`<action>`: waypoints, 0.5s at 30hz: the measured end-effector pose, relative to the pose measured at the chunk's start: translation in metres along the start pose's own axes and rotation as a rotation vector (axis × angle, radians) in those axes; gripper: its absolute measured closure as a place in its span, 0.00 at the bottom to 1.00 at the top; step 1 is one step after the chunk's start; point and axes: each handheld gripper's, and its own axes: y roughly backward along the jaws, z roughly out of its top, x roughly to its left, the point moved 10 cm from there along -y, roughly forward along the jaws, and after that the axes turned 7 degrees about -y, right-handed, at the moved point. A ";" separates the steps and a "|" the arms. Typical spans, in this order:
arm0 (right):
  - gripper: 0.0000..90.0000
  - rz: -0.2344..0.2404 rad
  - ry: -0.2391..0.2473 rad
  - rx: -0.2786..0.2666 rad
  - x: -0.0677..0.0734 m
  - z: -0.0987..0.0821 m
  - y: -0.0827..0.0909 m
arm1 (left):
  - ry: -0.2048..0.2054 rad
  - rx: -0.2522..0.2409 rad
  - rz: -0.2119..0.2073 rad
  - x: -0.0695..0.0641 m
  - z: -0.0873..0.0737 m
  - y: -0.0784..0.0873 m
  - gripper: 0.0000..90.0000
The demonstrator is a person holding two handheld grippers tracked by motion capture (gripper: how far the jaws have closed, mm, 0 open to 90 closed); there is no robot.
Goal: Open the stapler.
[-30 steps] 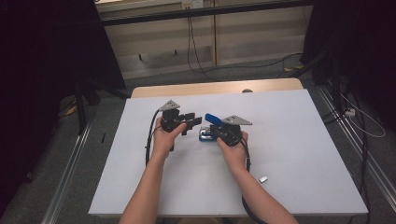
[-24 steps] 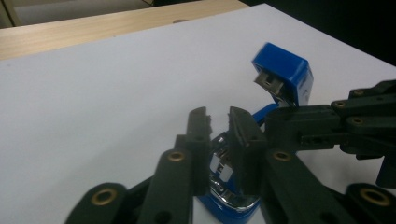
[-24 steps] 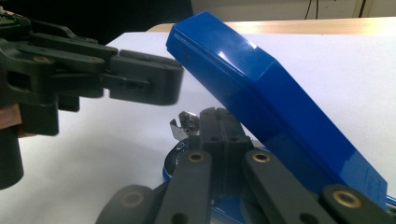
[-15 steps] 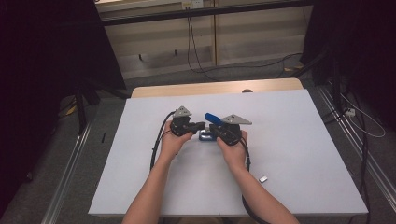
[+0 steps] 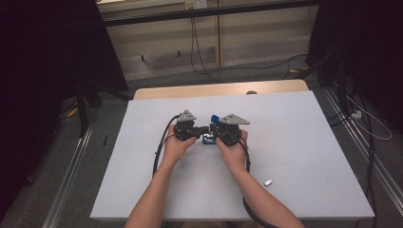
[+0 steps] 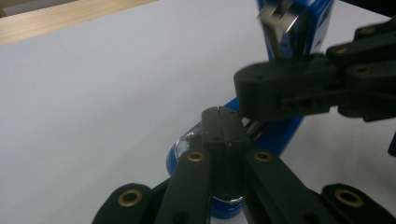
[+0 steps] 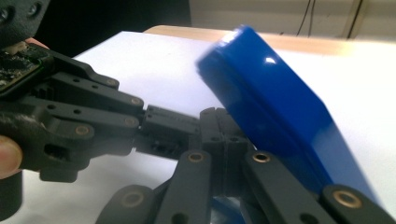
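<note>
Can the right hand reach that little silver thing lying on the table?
Probably yes. The little silver thing lies on bare table near that forearm, with nothing between. The right gripper is busy at the blue stapler, though.

1. My left gripper [image 6: 219, 122] and right gripper [image 7: 223, 127] have matt black plastic jaws with brass-coloured rivets.
2. The stapler [image 7: 275, 112] is glossy blue plastic with shiny metal inside.
3. The table [image 5: 294, 137] top is smooth matt white, with a wood far edge.
</note>
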 end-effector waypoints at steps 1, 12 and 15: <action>1.00 -0.006 0.006 -0.001 -0.001 0.002 0.001 | -0.010 0.003 0.005 0.000 0.000 -0.001 1.00; 1.00 -0.105 0.032 -0.048 -0.020 0.014 0.019 | -0.020 0.016 0.013 0.000 -0.004 -0.003 1.00; 1.00 -0.116 0.031 -0.048 -0.025 0.015 0.023 | -0.021 0.014 0.014 0.000 -0.004 -0.003 1.00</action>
